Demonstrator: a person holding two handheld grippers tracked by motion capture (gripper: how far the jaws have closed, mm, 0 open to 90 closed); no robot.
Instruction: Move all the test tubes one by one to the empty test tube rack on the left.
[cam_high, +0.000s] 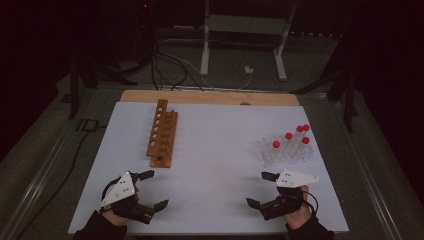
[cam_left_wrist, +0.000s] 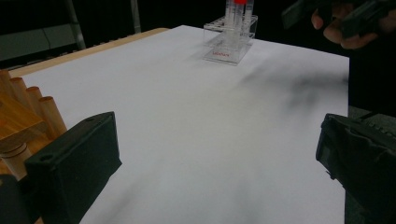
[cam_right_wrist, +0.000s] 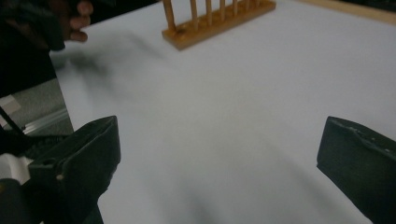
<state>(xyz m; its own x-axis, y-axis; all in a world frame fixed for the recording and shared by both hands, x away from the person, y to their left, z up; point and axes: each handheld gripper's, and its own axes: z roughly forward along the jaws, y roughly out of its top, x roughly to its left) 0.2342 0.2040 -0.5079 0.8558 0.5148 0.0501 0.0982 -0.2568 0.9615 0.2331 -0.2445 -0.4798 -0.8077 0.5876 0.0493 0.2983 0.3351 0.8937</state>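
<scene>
Dark room all round, made out from the high view: spotted a white metal frame (cam_high: 245, 25) standing on the floor beyond the table, with loose cables (cam_high: 170, 70) trailing near its feet. Looked down on a white tabletop (cam_high: 215, 190), backed by a strip of wooden board (cam_high: 210, 96) along the far edge.

Found the left gripper (cam_high: 157, 189) low over the near left corner, jaws spread wide and gripping nothing. Found the right gripper (cam_high: 256, 188) low over the near right part, jaws likewise parted wide and empty. Saw the two held well apart, with bare white surface between.

Placed the wooden rack (cam_high: 162, 134) on the left half of the top, lying lengthwise away from the person, its near end just beyond the left gripper and clear of it. Caught the same rack's dowels and base in the left gripper view, close beside the left-hand jaw at the edge of that view. Picked it out again in the right gripper view, far across the sheet, past a blurred hand at the upper left.

Placed the clear rack (cam_high: 288, 152) on the right half, near the right gripper but apart from it. Noted red-capped tubes (cam_high: 288, 136) standing upright in it. Found bare tabletop between each gripper and its nearer rack.
</scene>
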